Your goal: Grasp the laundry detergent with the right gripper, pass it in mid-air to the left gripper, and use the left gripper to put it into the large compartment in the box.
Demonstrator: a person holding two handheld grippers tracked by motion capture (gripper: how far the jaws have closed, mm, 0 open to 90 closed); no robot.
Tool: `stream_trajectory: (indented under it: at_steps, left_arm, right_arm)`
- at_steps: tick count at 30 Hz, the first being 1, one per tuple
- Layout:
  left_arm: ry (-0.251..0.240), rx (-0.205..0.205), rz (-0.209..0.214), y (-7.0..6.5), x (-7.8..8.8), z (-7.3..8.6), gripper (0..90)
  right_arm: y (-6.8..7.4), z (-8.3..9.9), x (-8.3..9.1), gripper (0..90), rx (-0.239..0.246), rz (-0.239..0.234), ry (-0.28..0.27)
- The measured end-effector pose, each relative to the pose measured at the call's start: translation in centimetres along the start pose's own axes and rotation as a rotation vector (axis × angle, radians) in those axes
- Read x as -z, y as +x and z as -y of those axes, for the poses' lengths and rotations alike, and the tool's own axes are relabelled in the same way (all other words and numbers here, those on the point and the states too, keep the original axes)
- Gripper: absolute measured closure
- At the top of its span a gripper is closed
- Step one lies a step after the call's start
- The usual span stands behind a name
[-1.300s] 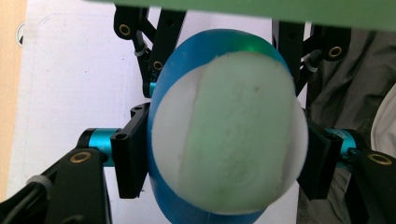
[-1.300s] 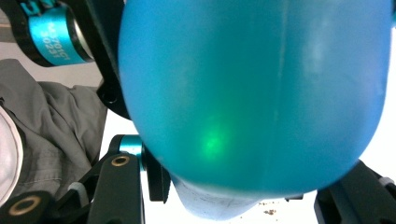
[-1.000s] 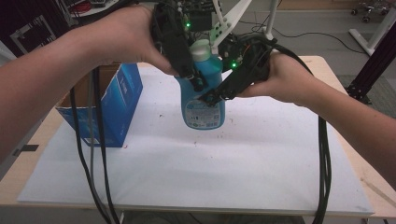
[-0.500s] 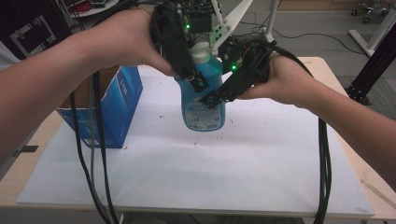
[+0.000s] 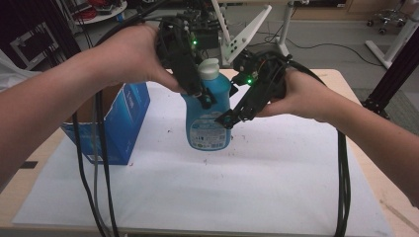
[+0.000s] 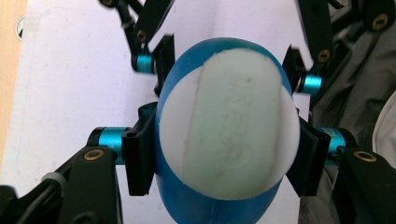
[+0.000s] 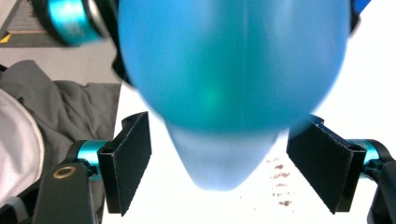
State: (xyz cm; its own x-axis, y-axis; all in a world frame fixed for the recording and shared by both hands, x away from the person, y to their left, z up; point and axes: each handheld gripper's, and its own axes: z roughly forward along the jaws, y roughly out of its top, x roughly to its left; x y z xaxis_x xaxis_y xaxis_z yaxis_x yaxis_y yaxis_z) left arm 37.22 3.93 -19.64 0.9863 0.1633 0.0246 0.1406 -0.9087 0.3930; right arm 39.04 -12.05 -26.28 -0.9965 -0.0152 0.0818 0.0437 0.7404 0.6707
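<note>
A blue detergent bottle point(image 5: 210, 118) with a white cap point(image 5: 209, 68) stands upright over the white mat point(image 5: 257, 182). I cannot tell whether its base touches the mat. My left gripper point(image 5: 200, 96) comes down from above and is shut on the bottle's shoulders. In the left gripper view the cap point(image 6: 233, 126) sits between the pressing pads point(image 6: 140, 154) of my left gripper point(image 6: 224, 158). My right gripper point(image 5: 232, 116) is at the bottle's right side. In the right gripper view this gripper point(image 7: 229, 168) is open, with a gap on each side of the bottle point(image 7: 233, 70).
An open blue cardboard box point(image 5: 121, 123) stands on the mat's left part, close to the bottle. Black cables point(image 5: 99, 187) trail from both grippers toward the near table edge. White frame legs point(image 5: 242, 37) rise behind the table.
The bottle and both grippers have shifted slightly lower in the high view, toward the near side. The left gripper's hold is unchanged.
</note>
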Motion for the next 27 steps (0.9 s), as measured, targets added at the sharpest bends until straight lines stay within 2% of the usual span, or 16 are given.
stream_trajectory:
  at_steps: [2,3,7,9,11,13,14,15,16,17,18,20,21,22,25,27]
  left_arm:
    - [0.001,0.006,0.000,0.1,0.1,0.2,37.5]
    - [-0.001,0.008,0.000,0.1,0.2,0.3,37.4]
    - [-0.012,0.025,-0.004,0.2,0.5,0.7,37.5]
    - [-0.025,0.047,-0.010,0.3,0.8,0.9,37.4]
    - [-0.034,0.080,-0.013,0.4,1.3,1.2,37.5]
    - [-0.042,0.109,-0.020,0.5,1.7,1.5,37.5]
    - [-0.045,0.150,-0.033,0.7,2.3,1.8,37.5]
    - [-0.045,0.150,-0.033,0.7,2.3,1.8,37.5]
    - [-0.045,0.168,-0.040,0.7,2.7,1.9,37.5]
    - [-0.048,0.180,-0.046,0.8,2.9,2.1,37.5]
    - [-0.050,0.206,-0.057,1.0,3.5,2.4,37.5]
    - [-0.061,0.242,-0.068,1.2,4.2,2.8,37.5]
    - [-0.078,0.277,-0.085,1.4,5.0,3.3,37.5]
    - [-0.078,0.277,-0.085,1.4,5.0,3.3,37.4]
    - [-0.094,0.325,-0.108,1.6,6.5,4.1,37.5]
    - [-0.099,0.345,-0.126,1.9,7.5,4.7,37.4]
  right_arm:
    - [-0.1,0.2,0.4,19.7,-0.022,0.010,-0.002]
    - [-0.2,0.5,0.8,13.0,-0.048,0.046,0.001]
    - [-0.6,1.1,1.5,13.0,-0.069,0.064,-0.011]
    - [-1.0,2.0,2.4,13.0,-0.104,0.091,-0.003]
    - [-1.1,2.4,2.7,13.0,-0.113,0.104,0.000]
    - [-1.4,3.5,3.6,12.9,-0.149,0.148,0.030]
    - [-1.5,4.0,3.8,13.0,-0.164,0.172,0.045]
    - [-1.5,4.0,3.8,13.0,-0.164,0.172,0.045]
    - [-1.7,4.8,4.1,13.0,-0.191,0.202,0.086]
    - [-1.7,4.8,4.1,13.0,-0.191,0.202,0.086]
    - [-1.7,5.7,4.4,13.0,-0.208,0.242,0.131]
    - [-1.7,6.4,4.6,13.0,-0.219,0.257,0.154]
    - [-1.8,6.7,4.8,13.0,-0.231,0.265,0.161]
    - [-1.8,6.7,4.8,13.0,-0.231,0.265,0.161]
    - [-1.9,7.6,5.3,13.0,-0.269,0.288,0.180]
    - [-2.4,8.5,5.9,13.0,-0.317,0.301,0.192]
